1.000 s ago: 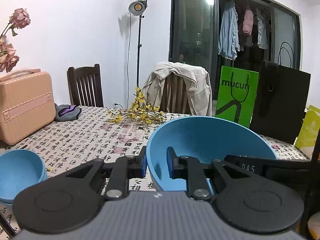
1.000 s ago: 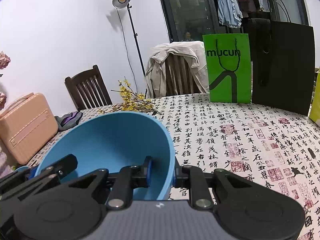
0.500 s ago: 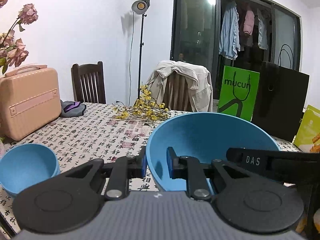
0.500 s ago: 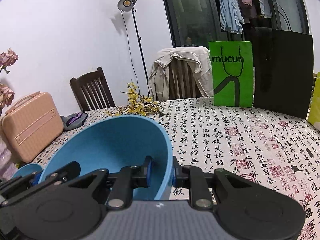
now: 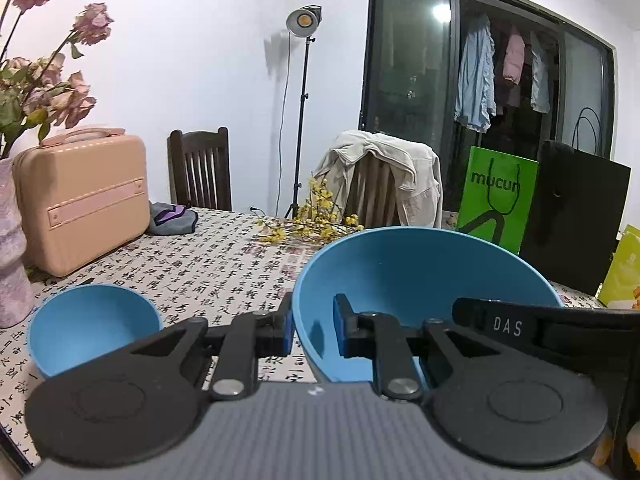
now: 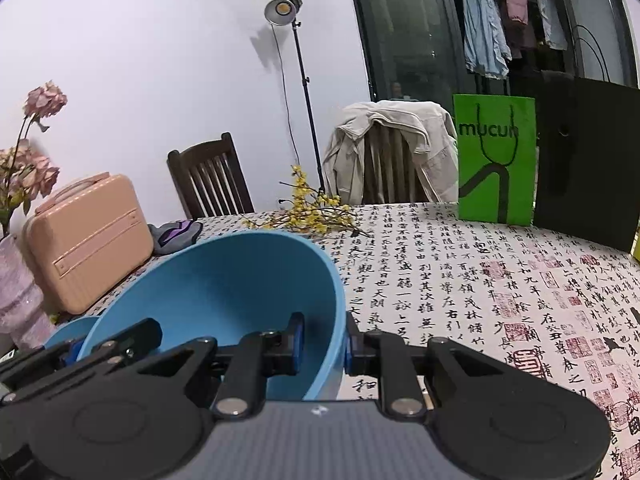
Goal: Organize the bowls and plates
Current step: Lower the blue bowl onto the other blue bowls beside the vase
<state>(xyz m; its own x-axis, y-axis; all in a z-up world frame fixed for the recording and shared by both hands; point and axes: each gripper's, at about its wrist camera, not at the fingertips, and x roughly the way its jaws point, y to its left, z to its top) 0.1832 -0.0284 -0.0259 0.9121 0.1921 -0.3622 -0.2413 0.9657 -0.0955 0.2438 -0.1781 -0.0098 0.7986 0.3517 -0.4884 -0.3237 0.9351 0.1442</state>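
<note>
A tablecloth [image 6: 460, 280] printed with calligraphy covered the table. Above it the large blue bowl [image 5: 420, 280] hung between both tongs: the left gripper [image 5: 312, 330] pinched its left rim, the right gripper [image 6: 324, 346] its right. A smaller blue bowl [image 5: 92, 320] sat just left.

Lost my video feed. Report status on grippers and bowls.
Left gripper and right gripper both shut on big blue bowl rim, opposite sides. Small blue bowl on table, left. Nothing between them.
</note>
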